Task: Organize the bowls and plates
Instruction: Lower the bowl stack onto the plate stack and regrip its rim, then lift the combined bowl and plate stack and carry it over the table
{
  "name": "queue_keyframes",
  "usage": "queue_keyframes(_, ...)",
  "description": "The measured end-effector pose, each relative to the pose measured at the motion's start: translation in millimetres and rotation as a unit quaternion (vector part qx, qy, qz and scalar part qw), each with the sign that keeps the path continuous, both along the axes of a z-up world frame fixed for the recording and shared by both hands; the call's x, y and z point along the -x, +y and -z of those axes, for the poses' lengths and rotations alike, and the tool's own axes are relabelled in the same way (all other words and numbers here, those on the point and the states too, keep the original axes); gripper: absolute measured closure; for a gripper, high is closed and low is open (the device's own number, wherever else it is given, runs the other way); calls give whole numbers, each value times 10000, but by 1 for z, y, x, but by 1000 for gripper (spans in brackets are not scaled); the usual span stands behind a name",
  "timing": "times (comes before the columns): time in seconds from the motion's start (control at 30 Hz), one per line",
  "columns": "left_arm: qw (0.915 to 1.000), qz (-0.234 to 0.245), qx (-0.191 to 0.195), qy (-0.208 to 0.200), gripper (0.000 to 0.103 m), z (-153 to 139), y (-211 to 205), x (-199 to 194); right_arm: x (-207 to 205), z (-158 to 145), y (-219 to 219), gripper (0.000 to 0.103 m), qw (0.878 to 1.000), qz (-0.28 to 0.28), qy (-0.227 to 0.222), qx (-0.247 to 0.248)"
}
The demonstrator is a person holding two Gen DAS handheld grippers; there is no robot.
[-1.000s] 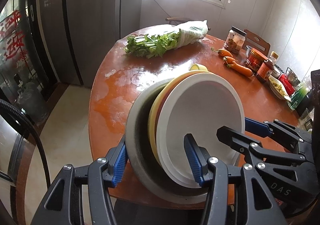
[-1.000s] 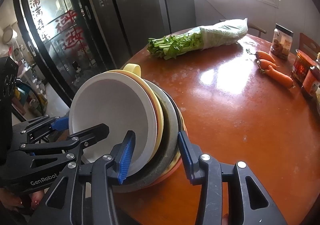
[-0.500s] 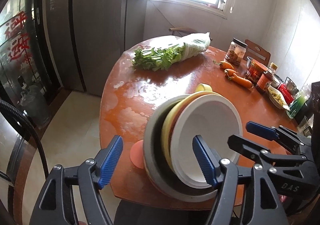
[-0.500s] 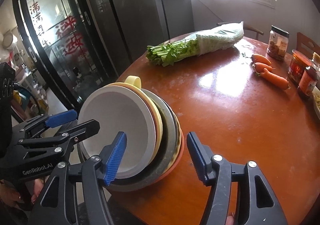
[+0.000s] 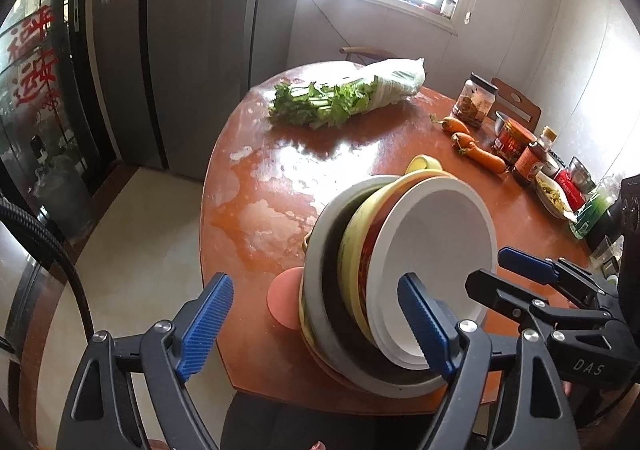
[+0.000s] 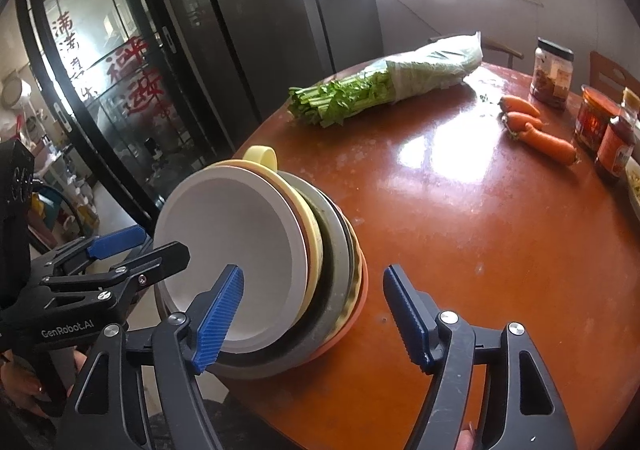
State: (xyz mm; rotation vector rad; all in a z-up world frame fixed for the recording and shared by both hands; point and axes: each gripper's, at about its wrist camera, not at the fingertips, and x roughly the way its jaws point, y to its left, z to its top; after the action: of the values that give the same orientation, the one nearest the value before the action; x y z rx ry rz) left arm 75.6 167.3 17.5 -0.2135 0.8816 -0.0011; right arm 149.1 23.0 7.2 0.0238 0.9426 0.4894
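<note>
Jaws: both grippers stand wide apart and hold nothing. The left gripper (image 5: 316,324) has one blue finger (image 5: 206,326) clear of the stack on its outer side and the other in front of the white bowl; the right gripper (image 6: 316,324) straddles the stack's rim from the opposite side.

Stack: the stack (image 5: 384,290) of nested dishes sits tilted at the near edge of the table (image 6: 480,234), open mouths facing the left gripper (it looks as if it leans on its own rims, though its underside is hidden).

Key relation: the stack's axis runs roughly sideways, from one gripper toward the other, so it lies between the two jaws. From the left wrist view the stack is right of the jaw centre; from the right wrist view it is left of centre. Neither gripper looks clearly nearer.

Contents, inner to outer: white bowl (image 5: 436,262) innermost, empty; then a red-patterned dish, a yellow handled dish (image 6: 262,155), a dark bowl, a grey plate (image 5: 320,278), and an orange plate (image 6: 356,302) at the back. A pink disc (image 5: 284,296) shows just behind the stack in the left wrist view.

Judgement: the next move probably needs the tilted stack settled flat or regripped by its rims; it could slide off the near table edge.

Beyond the stack: carrots (image 6: 532,125), then jars (image 6: 552,71), at the far right; bagged greens (image 5: 344,97) at the far side of the table.
</note>
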Motion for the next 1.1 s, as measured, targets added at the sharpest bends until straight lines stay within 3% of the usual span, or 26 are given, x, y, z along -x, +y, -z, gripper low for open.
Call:
queue_keyframes(0.13,9997,45,185,150,19,9,1,-8,-1,6,0,29,9999,18,111,-6)
queue_keyframes(0.57,9988,148,106,463,19,29,-6,-25,-8,16,5,29,9995,-35,321,-67)
queue_keyframes(1.1,9977,364,115,554,19,34,-12,-31,-11,25,8,29,9986,-111,458,-237)
